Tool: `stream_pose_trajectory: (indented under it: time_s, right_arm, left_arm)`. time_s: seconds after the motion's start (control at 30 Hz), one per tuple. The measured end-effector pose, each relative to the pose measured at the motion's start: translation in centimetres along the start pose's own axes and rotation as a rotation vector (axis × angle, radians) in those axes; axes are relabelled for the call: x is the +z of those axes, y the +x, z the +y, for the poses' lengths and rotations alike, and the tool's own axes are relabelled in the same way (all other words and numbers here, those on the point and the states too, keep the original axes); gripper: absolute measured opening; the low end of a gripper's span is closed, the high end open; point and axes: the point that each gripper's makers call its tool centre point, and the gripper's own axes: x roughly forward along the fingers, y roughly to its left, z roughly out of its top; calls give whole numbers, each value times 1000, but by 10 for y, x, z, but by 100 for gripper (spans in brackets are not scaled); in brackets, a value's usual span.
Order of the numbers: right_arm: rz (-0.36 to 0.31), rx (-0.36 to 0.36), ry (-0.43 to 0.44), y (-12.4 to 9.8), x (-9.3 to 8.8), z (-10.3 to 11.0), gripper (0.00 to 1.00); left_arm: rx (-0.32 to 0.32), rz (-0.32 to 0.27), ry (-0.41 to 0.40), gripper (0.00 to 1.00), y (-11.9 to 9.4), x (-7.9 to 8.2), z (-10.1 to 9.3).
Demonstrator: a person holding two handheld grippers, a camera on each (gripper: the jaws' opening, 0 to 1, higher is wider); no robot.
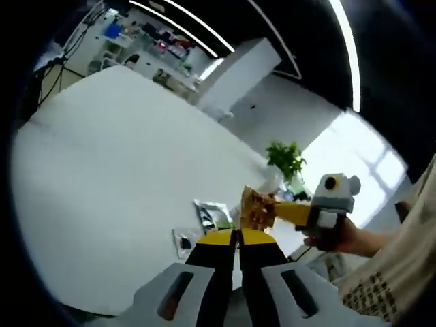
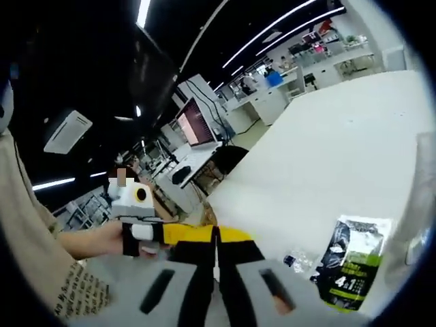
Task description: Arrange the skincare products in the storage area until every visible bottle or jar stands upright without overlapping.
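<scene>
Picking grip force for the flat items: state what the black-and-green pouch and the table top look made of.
The black-and-green pouch looks like glossy plastic or foil film: it is flat, creased, and has a bright sheen on its upper part. The table top looks like a smooth matte white laminate or painted board, even and plain; which one I cannot tell.

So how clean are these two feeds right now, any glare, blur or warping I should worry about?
Left gripper view: the window is blown out white, washing out the plant; the brown packet by the right gripper is soft; the table edge bows from fisheye. Right gripper view: the ceiling is dark with bright light strips; the black-and-green pouch is sharp enough to read "4".
</scene>
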Motion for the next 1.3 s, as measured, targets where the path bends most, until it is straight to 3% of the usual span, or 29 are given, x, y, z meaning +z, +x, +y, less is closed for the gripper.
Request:
stream_pose_trajectory:
  time_s: [0.07,0.13,0.2,0.27,0.33,0.43,0.63,0.97,1.3]
  right_arm:
    - [31,-49,-70,5,-2,-11,1]
    - [65,-100,-150,9,-5,-22,1]
    - [136,-171,-391,16,-9,-40,1]
    - [179,-216,-501,26,-15,-53,1]
    - [179,-232,-493,35,-18,-61,1]
    - [184,-279,-519,43,-19,-77,1]
    - [211,-345,-566,57,-29,-104,2]
    - [252,-451,-531,66,-30,-160,1]
    - [311,-469,-530,72,-44,-187,1]
  left_arm:
    - [7,35,-94,0,5,-4,5]
    - [29,42,-123,0,13,-5,14]
    - [44,59,-200,0,22,-9,19]
    - [74,73,-246,0,31,-12,27]
    - [123,94,-269,0,37,-14,38]
    - [130,94,-277,0,46,-14,45]
    - [202,118,-296,0,64,-18,68]
    - [218,154,-280,0,108,-10,91]
    - [248,194,-287,0,128,-19,116]
